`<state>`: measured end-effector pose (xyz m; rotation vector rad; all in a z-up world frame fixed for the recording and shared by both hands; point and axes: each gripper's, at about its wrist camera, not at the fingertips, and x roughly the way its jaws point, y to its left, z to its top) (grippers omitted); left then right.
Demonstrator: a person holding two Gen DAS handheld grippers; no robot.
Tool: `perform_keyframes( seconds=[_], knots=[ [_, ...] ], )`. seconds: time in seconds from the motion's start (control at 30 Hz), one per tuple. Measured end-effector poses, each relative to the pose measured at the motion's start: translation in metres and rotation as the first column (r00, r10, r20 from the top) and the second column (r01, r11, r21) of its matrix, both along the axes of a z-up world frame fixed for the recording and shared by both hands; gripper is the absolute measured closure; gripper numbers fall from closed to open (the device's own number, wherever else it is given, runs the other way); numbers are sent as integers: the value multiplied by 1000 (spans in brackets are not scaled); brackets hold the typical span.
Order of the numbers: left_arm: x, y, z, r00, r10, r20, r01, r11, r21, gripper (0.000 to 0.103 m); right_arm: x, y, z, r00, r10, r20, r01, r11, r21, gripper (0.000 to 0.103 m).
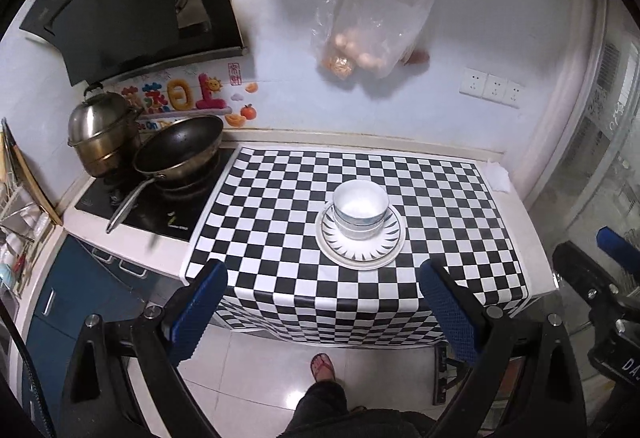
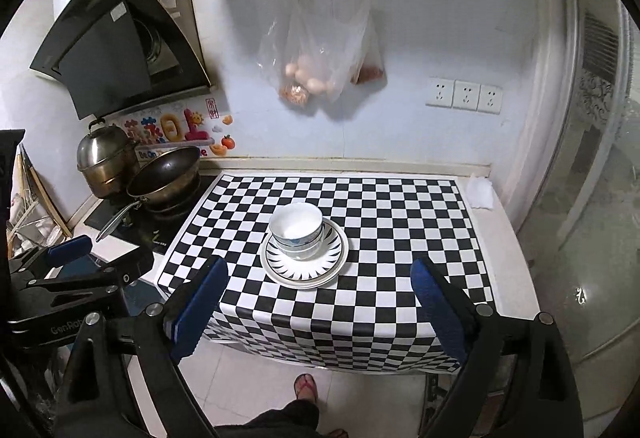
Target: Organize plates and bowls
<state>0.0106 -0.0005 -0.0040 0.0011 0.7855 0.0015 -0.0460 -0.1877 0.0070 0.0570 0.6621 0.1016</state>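
Observation:
White bowls (image 1: pixel 361 208) (image 2: pixel 297 229) are nested in a stack on a stack of white plates with black ray patterns (image 1: pixel 362 252) (image 2: pixel 304 270), on the black-and-white checkered cloth (image 1: pixel 280 198) (image 2: pixel 400 218). My left gripper (image 1: pixel 324 302) is open and empty, held back from the counter's front edge, above the floor. My right gripper (image 2: pixel 318 302) is also open and empty, held back the same way. The right gripper shows at the right edge of the left wrist view (image 1: pixel 600 290); the left gripper shows at the left of the right wrist view (image 2: pixel 72 270).
A wok (image 1: pixel 176 154) (image 2: pixel 164 174) and a steel steamer pot (image 1: pixel 102 138) (image 2: pixel 106 162) sit on the stove at the left. A plastic bag of eggs (image 1: pixel 368 34) (image 2: pixel 316 58) hangs on the wall. A dish rack (image 1: pixel 16 214) stands far left. My foot (image 1: pixel 322 366) is on the floor.

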Motion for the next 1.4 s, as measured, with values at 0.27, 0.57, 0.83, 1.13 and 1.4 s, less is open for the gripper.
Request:
perform_keyframes(
  seconds=[0.27,0.57,0.83,1.13,1.4],
  knots=[
    [-13,-1,-2,1000,-1,10,1,1000,11,5,-15,-1,3,1000,-23,16,23,1000,-2,8],
    [-19,-4,3,999,-17,31,16,1000,26,5,-9,-4,3,999,-40,23,40,999,2,8],
    [-21,-3,5,999,-25,37,24,999,24,5,-10,-4,3,998,-50,27,50,999,4,7],
    [-19,-1,8,999,-27,45,26,1000,13,5,-13,-4,4,998,-64,29,65,998,-10,7],
    [-21,-4,9,998,-30,46,30,1000,8,5,-17,-6,7,996,-73,43,74,997,-22,7]
  ],
)
